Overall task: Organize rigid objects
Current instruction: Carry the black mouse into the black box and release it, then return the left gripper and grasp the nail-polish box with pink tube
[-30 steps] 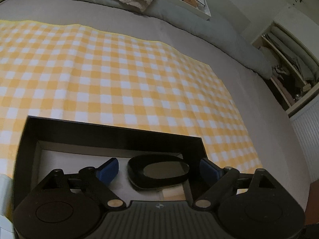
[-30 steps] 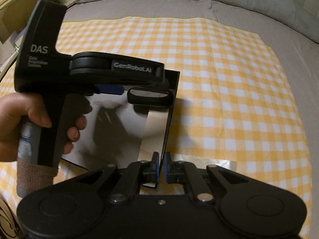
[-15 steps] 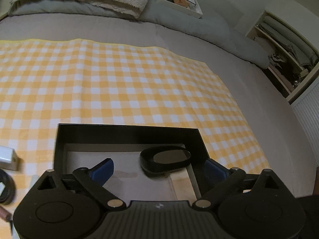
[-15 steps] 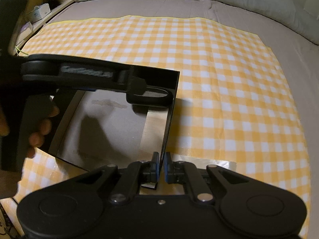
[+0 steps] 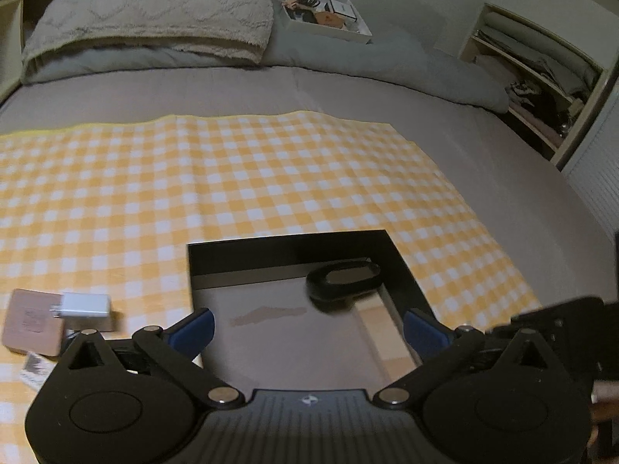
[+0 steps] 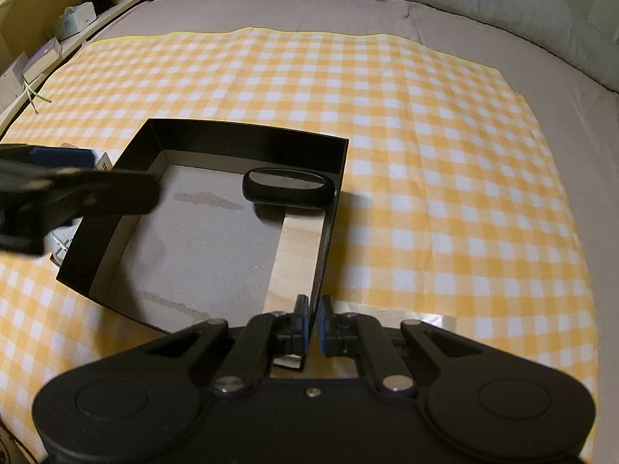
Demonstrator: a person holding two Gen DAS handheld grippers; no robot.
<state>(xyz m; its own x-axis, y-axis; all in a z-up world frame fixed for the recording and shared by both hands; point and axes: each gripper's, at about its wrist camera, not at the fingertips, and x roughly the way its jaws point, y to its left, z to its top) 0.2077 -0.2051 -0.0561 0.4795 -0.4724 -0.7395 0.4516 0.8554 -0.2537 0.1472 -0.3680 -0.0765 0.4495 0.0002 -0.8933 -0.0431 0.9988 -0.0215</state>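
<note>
A black open box (image 6: 247, 141) lies on the yellow checked cloth (image 6: 425, 154). A black oval object (image 6: 288, 189) lies in its far right corner, seen in the left wrist view as the oval object (image 5: 342, 280). My right gripper (image 6: 315, 323) is shut on the box's near right wall. My left gripper (image 5: 309, 328) hovers above the box's near left part, its jaws opening wide with nothing between them; it shows blurred as the left gripper (image 6: 77, 189). A white charger (image 5: 83, 305) and a tan square card (image 5: 33, 326) lie left of the box (image 5: 290, 241).
The cloth covers a grey bed. A pillow (image 5: 154, 11) and a white tray (image 5: 323, 13) of small items lie at the head. Open shelves (image 5: 541, 77) stand at the right. A ledge with boxes (image 6: 73, 19) runs along the left.
My left gripper has risen and drawn back to the left, away from the oval object, with its jaws wider. The charger and card have come into view. The right gripper kept still.
</note>
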